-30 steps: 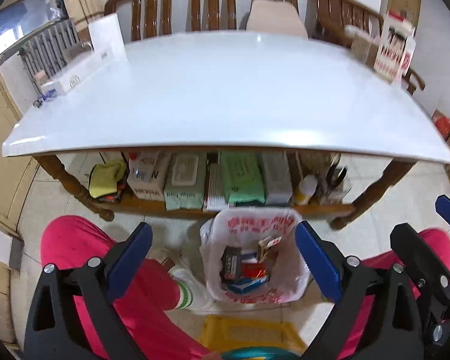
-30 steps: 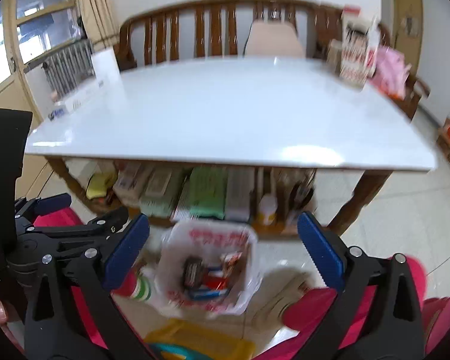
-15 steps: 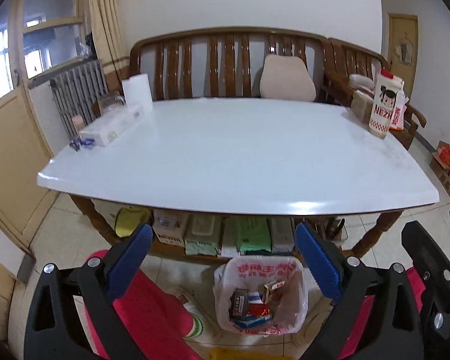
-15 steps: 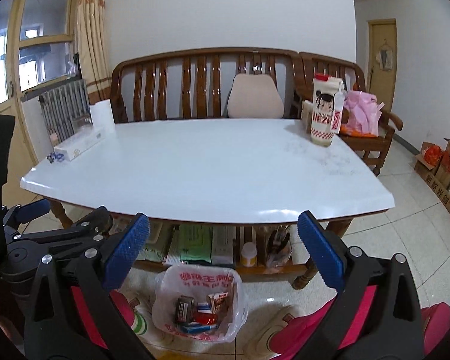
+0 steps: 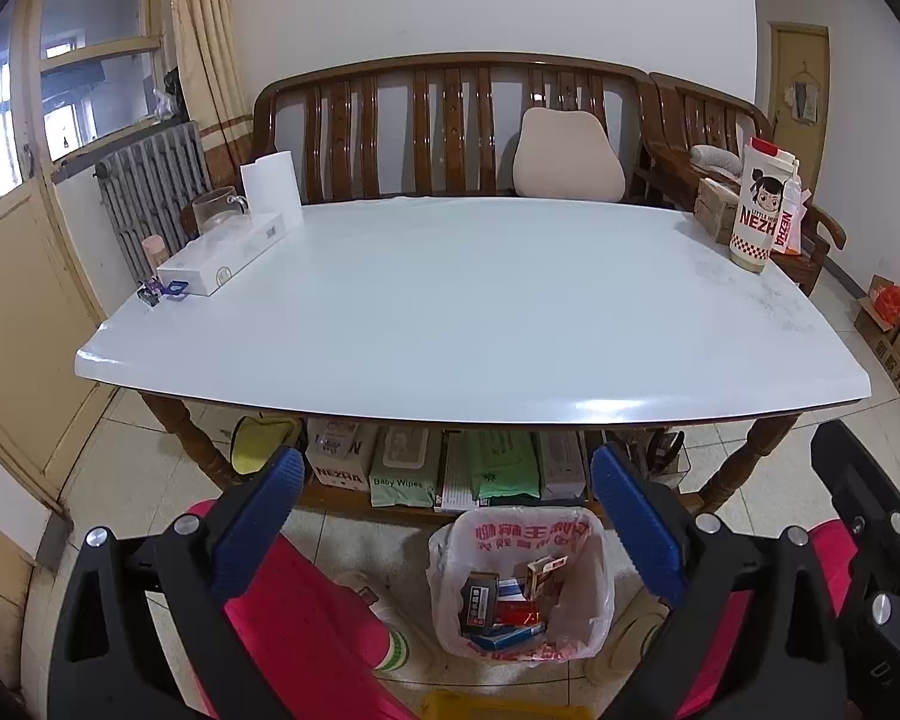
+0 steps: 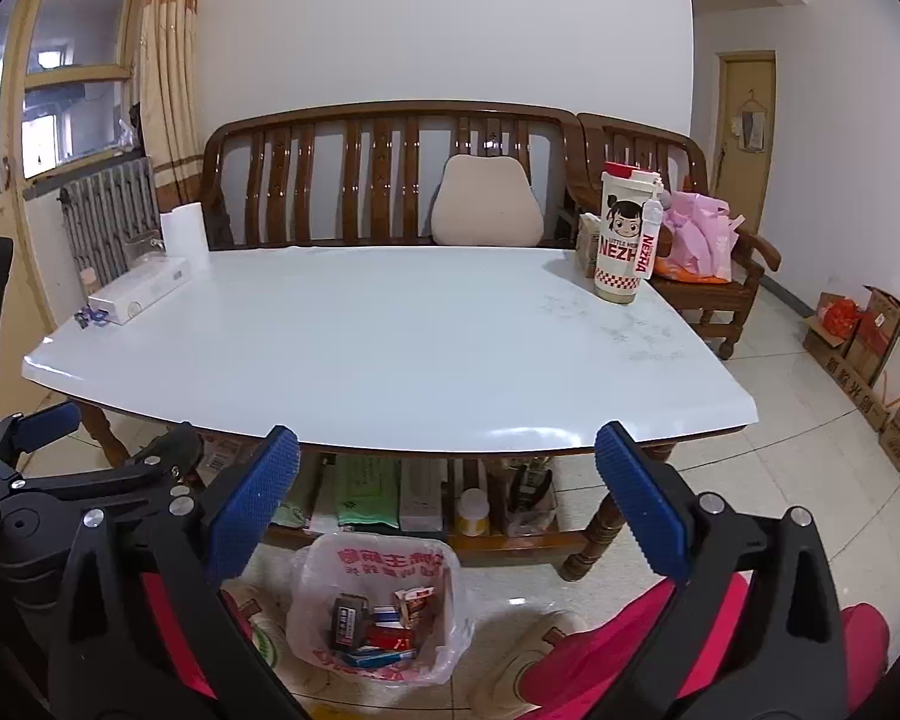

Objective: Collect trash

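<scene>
A bin lined with a clear plastic bag (image 5: 519, 585) stands on the floor in front of the table; it holds several small boxes and wrappers (image 5: 501, 606). It also shows in the right wrist view (image 6: 378, 606). My left gripper (image 5: 444, 516) is open and empty, held above the bin. My right gripper (image 6: 447, 492) is open and empty, just right of the left one, whose black frame (image 6: 60, 480) shows at the left.
A white table (image 5: 450, 312) carries a long white box (image 5: 222, 261), a paper roll (image 5: 270, 186), a glass jug (image 5: 216, 210) and a Nezha cup (image 6: 624, 240). A shelf below holds wipes packs (image 5: 402, 468). A wooden bench (image 5: 450, 120) stands behind. Cardboard boxes (image 6: 870, 354) sit right.
Both grippers have risen and tilted up from the bin; the table top and bench now fill the views. Both stayed open and empty.
</scene>
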`<action>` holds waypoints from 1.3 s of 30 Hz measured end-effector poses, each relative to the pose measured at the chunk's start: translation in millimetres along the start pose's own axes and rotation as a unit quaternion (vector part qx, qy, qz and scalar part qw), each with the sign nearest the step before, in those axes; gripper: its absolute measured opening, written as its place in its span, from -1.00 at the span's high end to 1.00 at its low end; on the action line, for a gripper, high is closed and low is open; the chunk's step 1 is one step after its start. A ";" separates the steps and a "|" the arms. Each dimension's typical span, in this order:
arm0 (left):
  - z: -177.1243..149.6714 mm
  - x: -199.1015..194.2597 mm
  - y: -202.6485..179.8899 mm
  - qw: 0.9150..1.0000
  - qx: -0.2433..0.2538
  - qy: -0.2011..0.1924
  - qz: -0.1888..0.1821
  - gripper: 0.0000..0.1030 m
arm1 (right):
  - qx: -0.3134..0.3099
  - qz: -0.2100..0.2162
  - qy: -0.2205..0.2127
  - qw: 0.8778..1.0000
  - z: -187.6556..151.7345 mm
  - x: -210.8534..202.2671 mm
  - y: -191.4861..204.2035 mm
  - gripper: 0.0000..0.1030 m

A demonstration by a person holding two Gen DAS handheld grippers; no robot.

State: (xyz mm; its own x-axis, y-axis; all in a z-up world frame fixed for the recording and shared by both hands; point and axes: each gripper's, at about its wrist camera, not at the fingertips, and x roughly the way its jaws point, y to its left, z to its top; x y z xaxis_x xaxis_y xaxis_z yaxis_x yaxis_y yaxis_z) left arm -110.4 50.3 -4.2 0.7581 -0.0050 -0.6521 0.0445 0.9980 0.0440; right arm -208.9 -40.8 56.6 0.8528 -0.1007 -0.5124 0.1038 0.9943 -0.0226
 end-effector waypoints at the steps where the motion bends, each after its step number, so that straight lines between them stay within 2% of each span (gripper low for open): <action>1: -0.6 0.5 -0.3 1.000 0.000 0.001 0.002 -0.83 | -0.002 -0.004 -0.001 1.000 -0.1 -0.3 1.4 -0.87; 19: -0.6 6.4 3.9 1.000 -0.006 0.018 0.000 -0.85 | -0.003 -0.009 0.012 1.000 0.6 4.2 5.2 -0.87; 39: -1.9 6.4 9.1 1.000 -0.012 0.017 0.007 -0.85 | -0.006 -0.010 0.011 1.000 0.2 4.8 8.1 -0.87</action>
State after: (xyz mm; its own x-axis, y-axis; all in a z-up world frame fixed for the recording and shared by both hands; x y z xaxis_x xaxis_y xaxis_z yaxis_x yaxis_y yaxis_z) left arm -106.4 59.5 -9.4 0.7353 0.0099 -0.6776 0.0180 0.9993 0.0341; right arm -203.8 -33.2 54.2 0.8389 -0.1201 -0.5308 0.1142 0.9925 -0.0440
